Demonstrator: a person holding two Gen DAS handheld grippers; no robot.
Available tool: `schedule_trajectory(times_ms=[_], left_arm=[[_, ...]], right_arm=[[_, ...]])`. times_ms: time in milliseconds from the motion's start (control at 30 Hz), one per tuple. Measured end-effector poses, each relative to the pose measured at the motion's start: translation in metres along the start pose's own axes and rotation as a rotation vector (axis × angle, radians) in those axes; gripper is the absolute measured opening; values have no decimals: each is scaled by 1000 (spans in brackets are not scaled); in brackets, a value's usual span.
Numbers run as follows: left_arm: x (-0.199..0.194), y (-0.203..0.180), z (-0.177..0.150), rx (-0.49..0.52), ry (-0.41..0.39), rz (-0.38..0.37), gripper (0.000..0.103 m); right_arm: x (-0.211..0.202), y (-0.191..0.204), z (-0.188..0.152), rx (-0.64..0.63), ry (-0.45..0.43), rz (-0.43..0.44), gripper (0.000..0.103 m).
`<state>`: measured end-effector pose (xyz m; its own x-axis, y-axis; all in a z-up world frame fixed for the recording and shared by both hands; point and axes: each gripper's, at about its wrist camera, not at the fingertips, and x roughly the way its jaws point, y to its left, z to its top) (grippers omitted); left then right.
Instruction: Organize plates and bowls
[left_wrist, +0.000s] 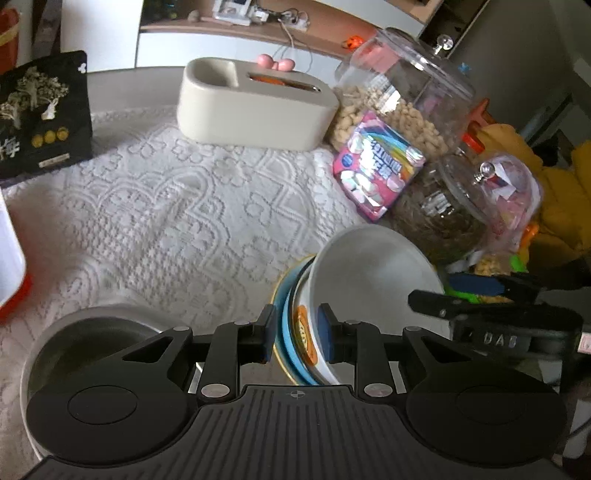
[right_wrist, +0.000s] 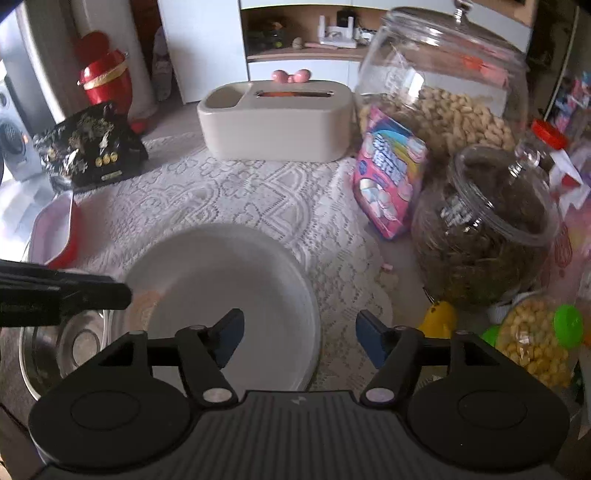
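A white bowl (left_wrist: 369, 273) leans tilted against a blue plate (left_wrist: 286, 345) and a yellow-rimmed plate behind it, all on the lace tablecloth. My left gripper (left_wrist: 297, 332) is shut on the rims of this stack, one pad outside the plates and one inside the bowl. A steel bowl (left_wrist: 92, 343) sits under its left side. In the right wrist view the white bowl (right_wrist: 221, 280) lies under my right gripper (right_wrist: 299, 341), which is open: its left finger hangs over the bowl's inside, its right finger beyond the rim. The left gripper's finger (right_wrist: 92, 295) reaches the bowl's left edge beside the steel bowl (right_wrist: 62, 347).
A beige tissue box (right_wrist: 277, 125) stands at the back. Glass jars (right_wrist: 480, 221) of snacks and a pink marshmallow bag (right_wrist: 388, 177) crowd the right side. A black packet (right_wrist: 92, 147) and a red-and-white container (right_wrist: 55, 229) lie at the left.
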<state>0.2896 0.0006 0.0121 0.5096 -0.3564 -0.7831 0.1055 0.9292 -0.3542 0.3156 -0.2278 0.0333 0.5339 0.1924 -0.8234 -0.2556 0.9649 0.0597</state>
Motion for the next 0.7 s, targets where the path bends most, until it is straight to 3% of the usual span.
schedule_trajectory(times_ms=[167, 333, 533, 700], left_arm=[[4, -2, -9, 4, 19, -29, 27], [-4, 4, -17, 7, 10, -48, 26], [-39, 40, -21, -7, -90, -23, 26], [-68, 92, -38, -93, -189, 9, 26]], right_arm=[[-1, 7, -5, 4, -1, -8, 69], [-7, 33, -5, -96, -36, -66, 71], [-37, 83, -1, -281, -163, -175, 76], [-44, 131, 10, -343, -194, -134, 77]])
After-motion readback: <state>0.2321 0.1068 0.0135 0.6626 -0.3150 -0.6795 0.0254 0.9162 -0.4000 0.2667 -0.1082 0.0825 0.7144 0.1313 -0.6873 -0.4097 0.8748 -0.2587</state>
